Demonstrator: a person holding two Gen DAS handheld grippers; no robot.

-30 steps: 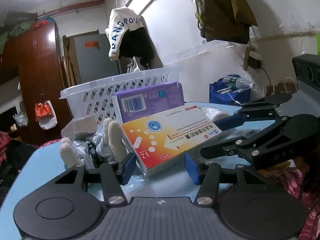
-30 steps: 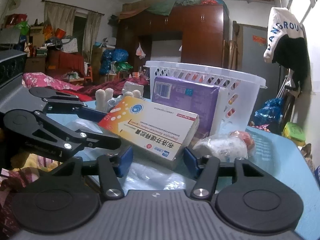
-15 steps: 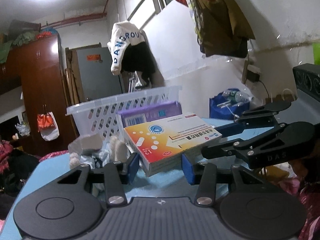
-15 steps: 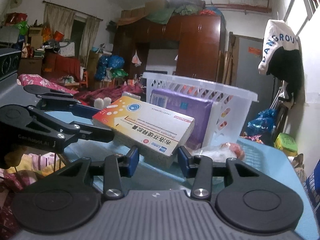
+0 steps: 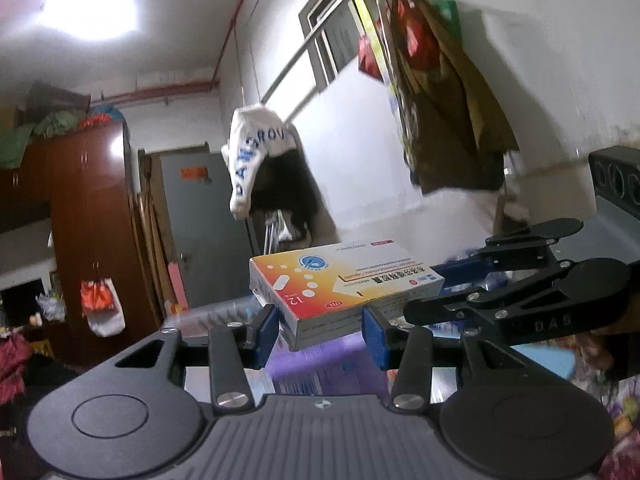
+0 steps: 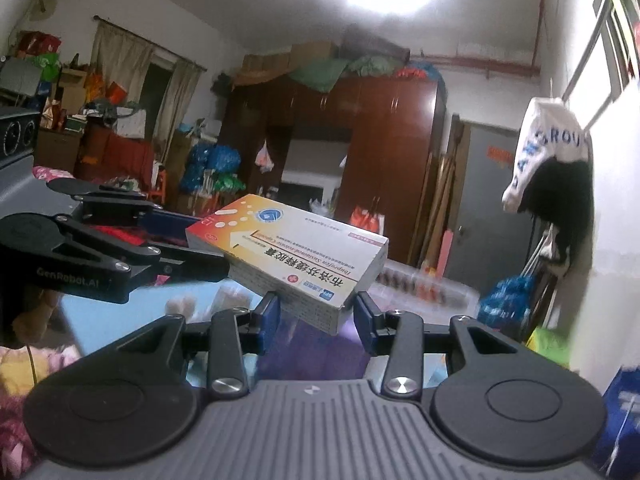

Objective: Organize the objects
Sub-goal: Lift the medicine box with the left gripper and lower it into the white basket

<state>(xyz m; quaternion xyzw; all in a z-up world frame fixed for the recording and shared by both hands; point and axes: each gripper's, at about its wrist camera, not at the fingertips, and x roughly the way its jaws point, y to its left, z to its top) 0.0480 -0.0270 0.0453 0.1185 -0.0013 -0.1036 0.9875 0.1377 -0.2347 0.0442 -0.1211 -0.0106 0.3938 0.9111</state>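
Two grippers share one load: an orange-and-white medicine box (image 5: 344, 280), held in the air between them, roughly level w/ a slight tilt. Left gripper (image 5: 320, 334) has its blue pads (image 5: 267, 332) on the near corner of the box; the left pad sits against the box side, the right pad close to its lower edge, though contact on that side isn't fully clear. Right gripper (image 6: 316, 318) comes in from the opp. end, its blue pads (image 6: 270, 320) pinching the box's near corner. Right gripper also shows in the left wrist view, on the right, black arms reaching to the box's far end. Below the box: a purple packet (image 5: 328, 364) and, blurred, the rim of a white lattice basket (image 6: 424, 284). A light blue table top (image 6: 100, 316) shows under the left gripper's arms in the right wrist view. Bkgd: brown wardrobe (image 6: 384, 152), grey door (image 5: 200, 216), white hoodie (image 5: 256, 160) on a line.
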